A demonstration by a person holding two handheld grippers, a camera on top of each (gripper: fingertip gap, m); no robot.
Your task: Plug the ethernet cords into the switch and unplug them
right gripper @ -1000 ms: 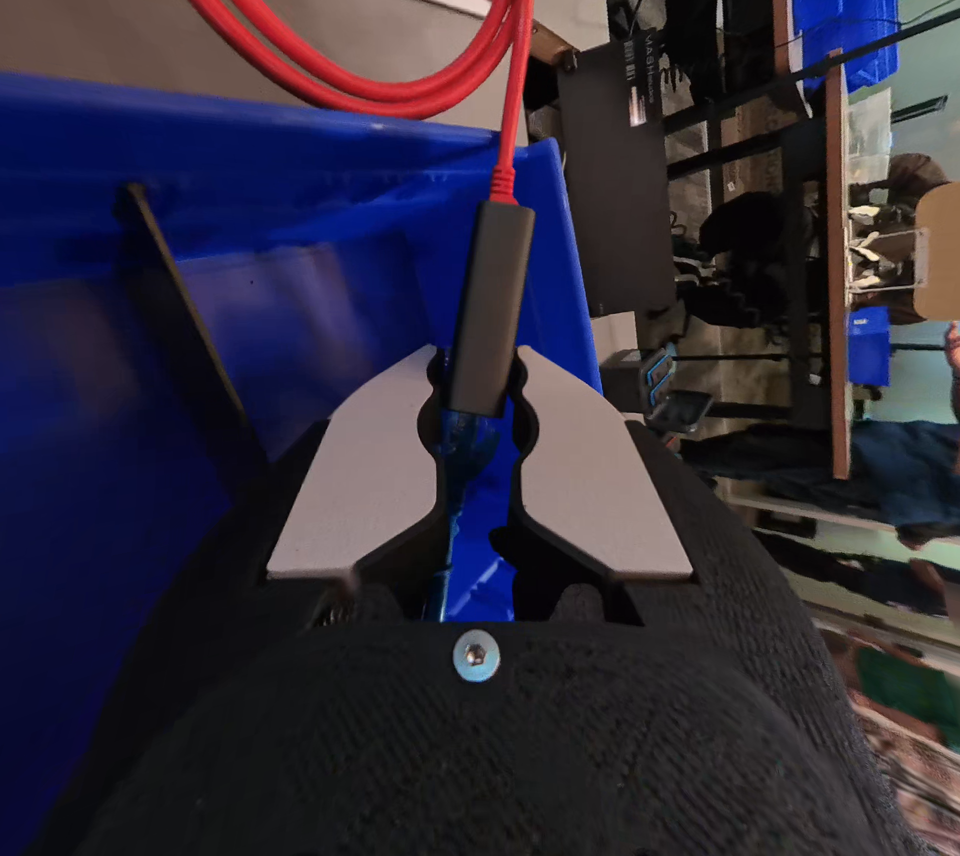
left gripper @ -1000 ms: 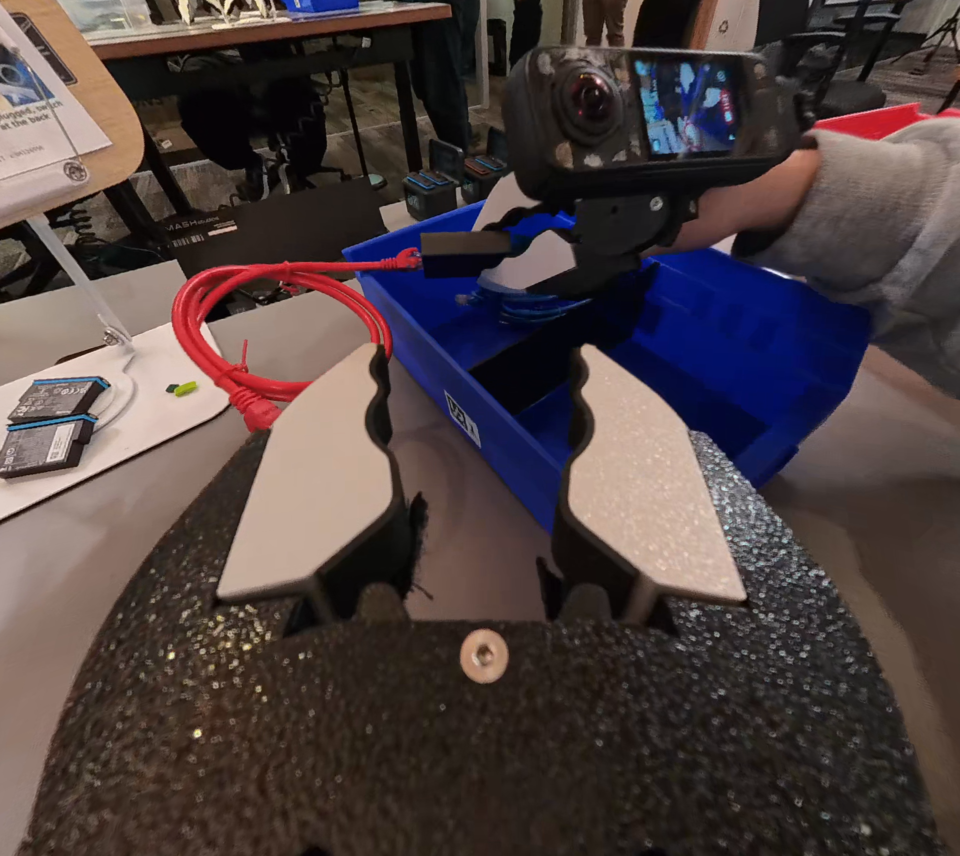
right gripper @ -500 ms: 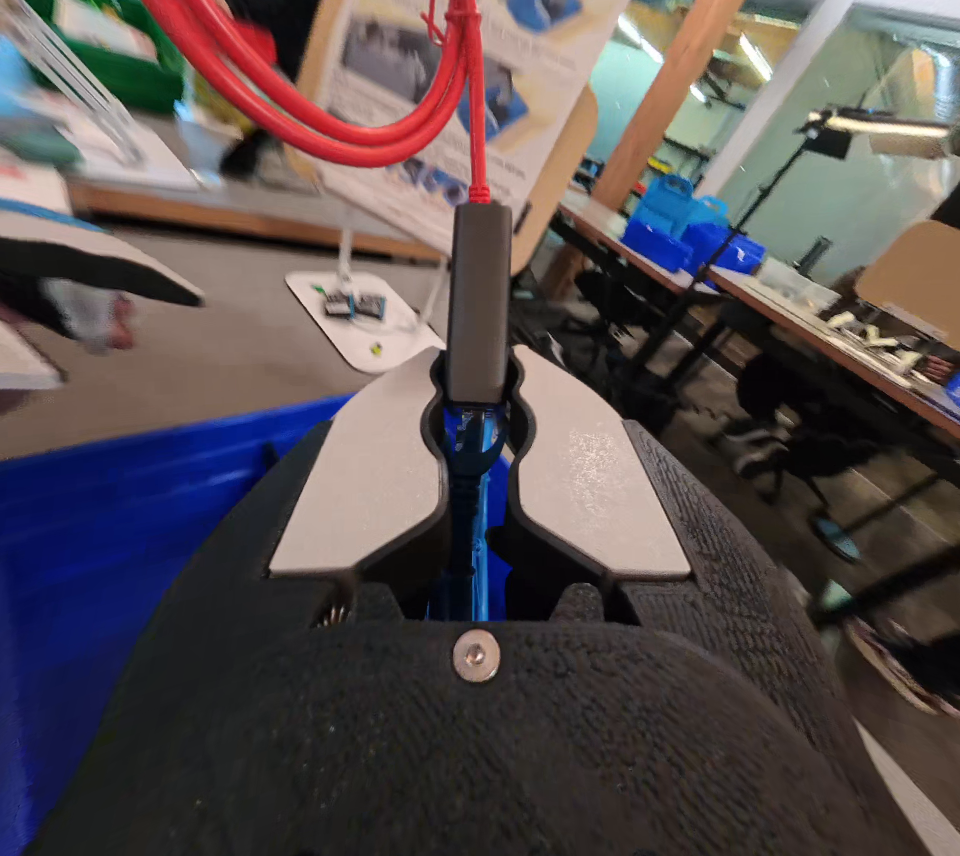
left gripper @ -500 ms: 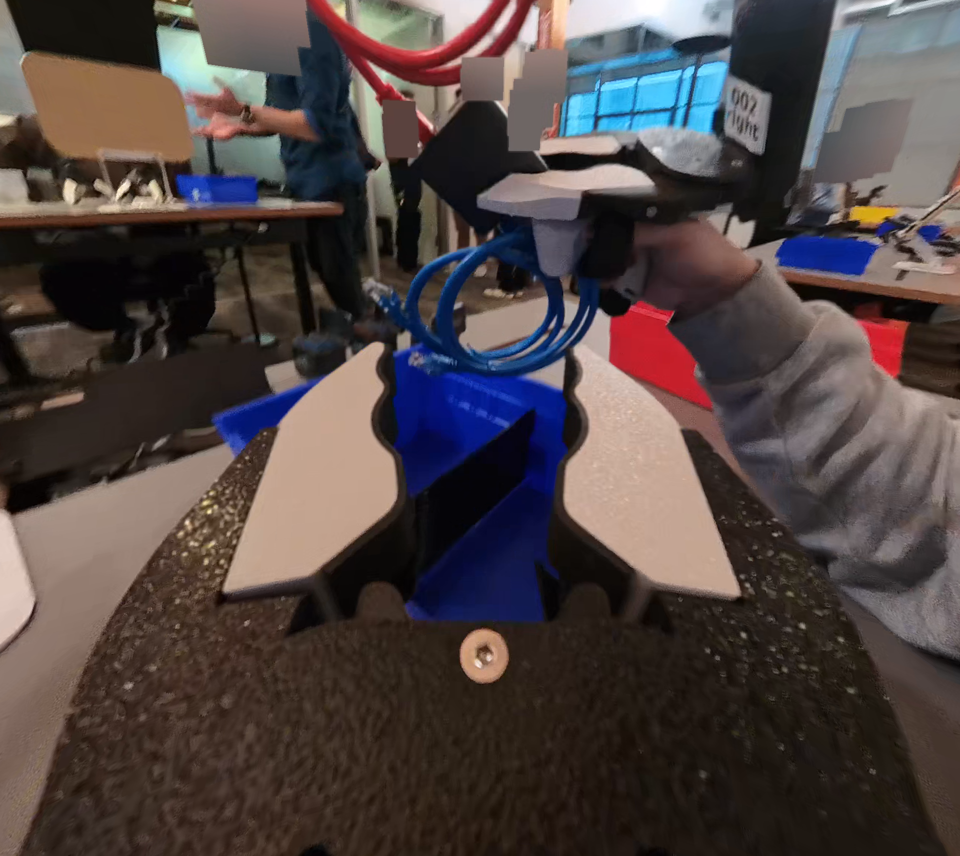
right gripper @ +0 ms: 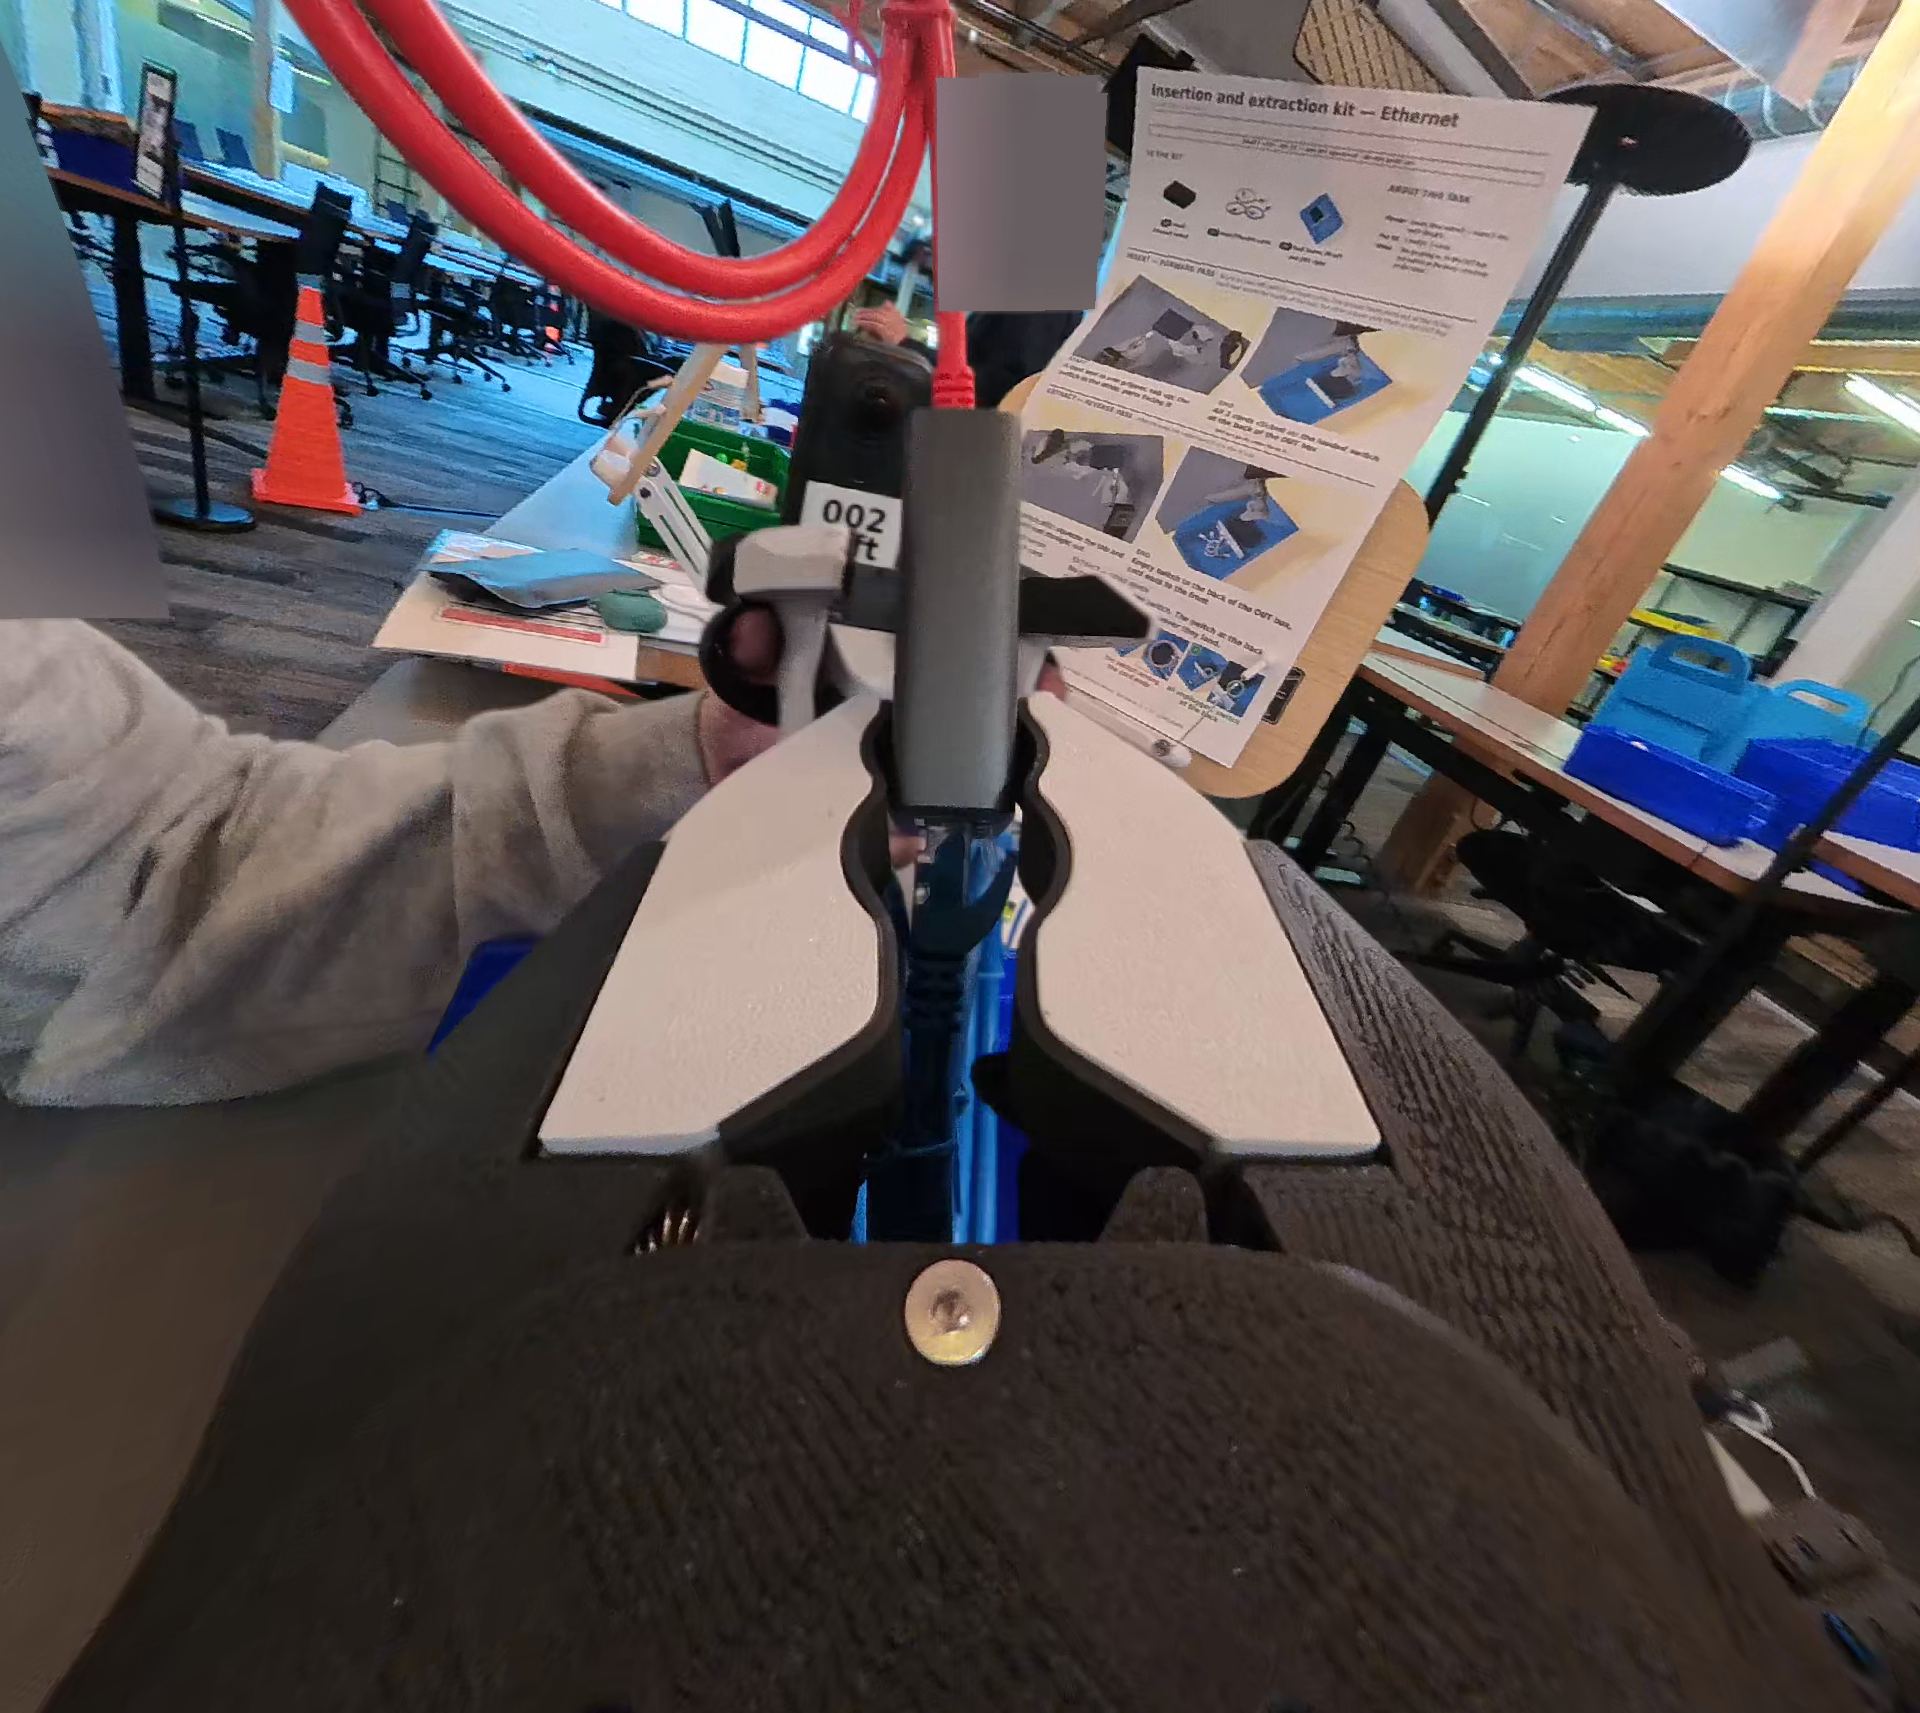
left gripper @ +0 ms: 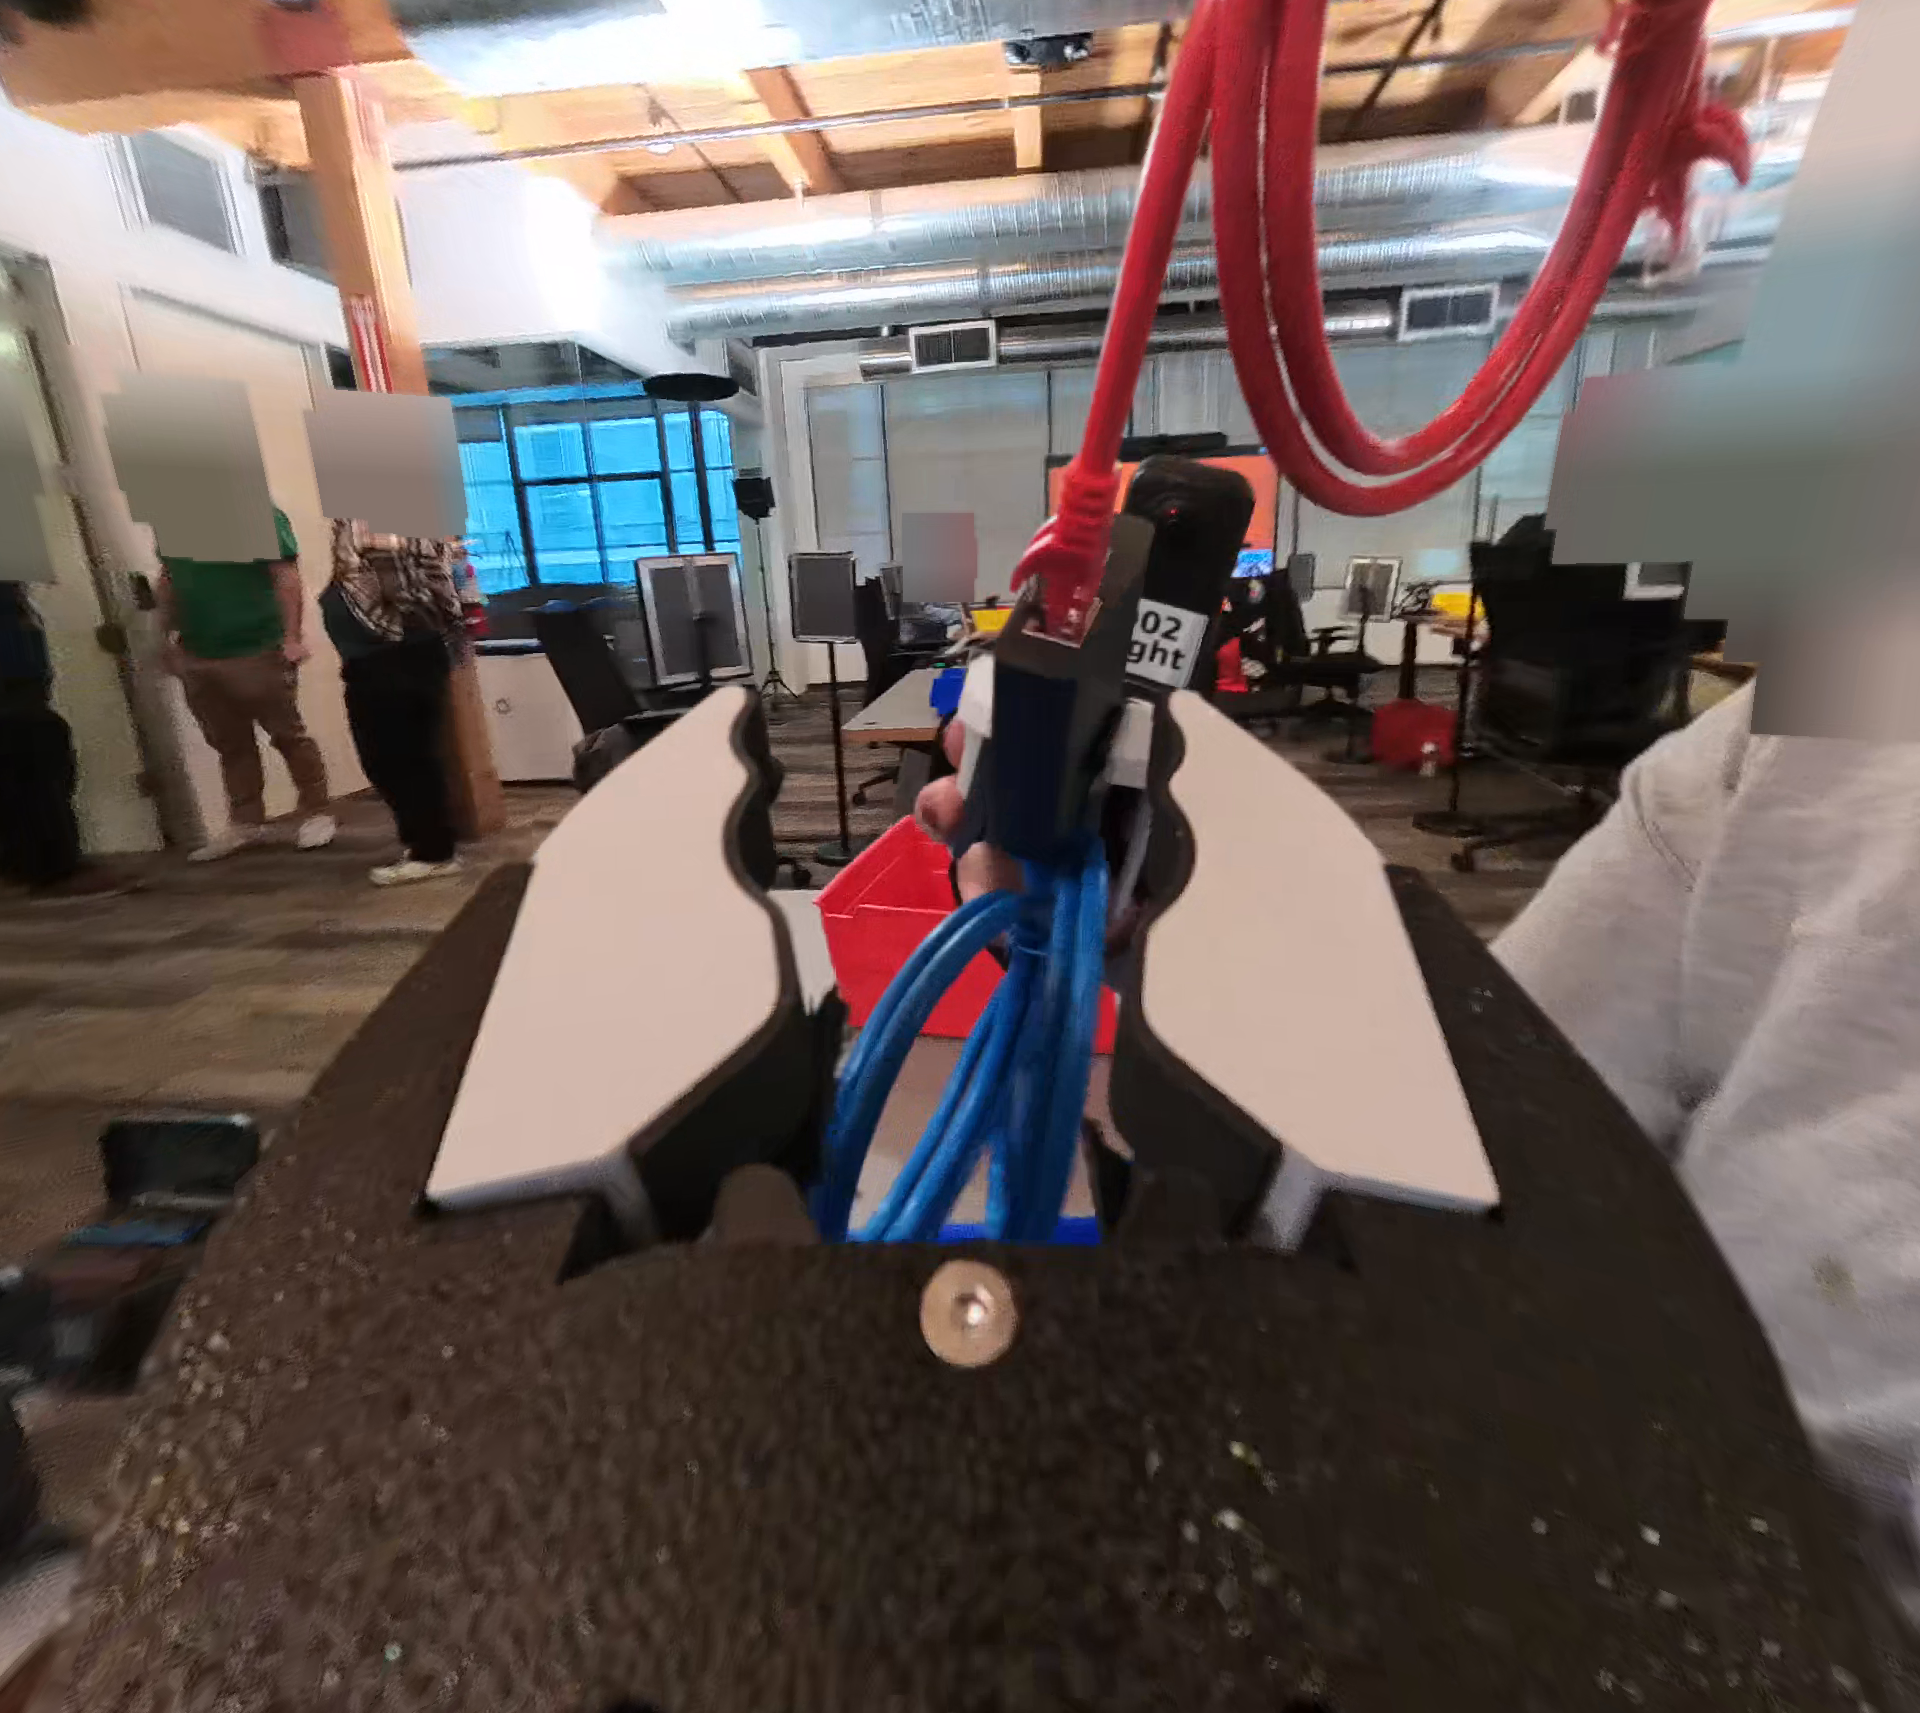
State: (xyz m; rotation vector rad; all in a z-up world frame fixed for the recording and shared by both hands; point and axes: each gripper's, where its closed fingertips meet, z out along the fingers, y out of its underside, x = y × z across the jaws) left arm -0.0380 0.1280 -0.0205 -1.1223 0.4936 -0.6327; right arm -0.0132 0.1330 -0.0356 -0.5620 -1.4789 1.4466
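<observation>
A big open workshop with wooden beams and silver ducts is filling the background. In the left wrist view, the left gripper (left gripper: 961,790) is standing with its jaws wide, holding nothing. At the centre of the frame, between its fingers but farther off, the black adapter (left gripper: 1049,728) is showing, with the red cable (left gripper: 1164,209) looping to the upper right and the blue cable (left gripper: 966,1040) hanging below. A red bin (left gripper: 894,936) is sitting behind.

In the right wrist view, the right gripper (right gripper: 951,780) is clamping the adapter's lower end at the centre. A printed sheet (right gripper: 1299,375) is standing at the right.
</observation>
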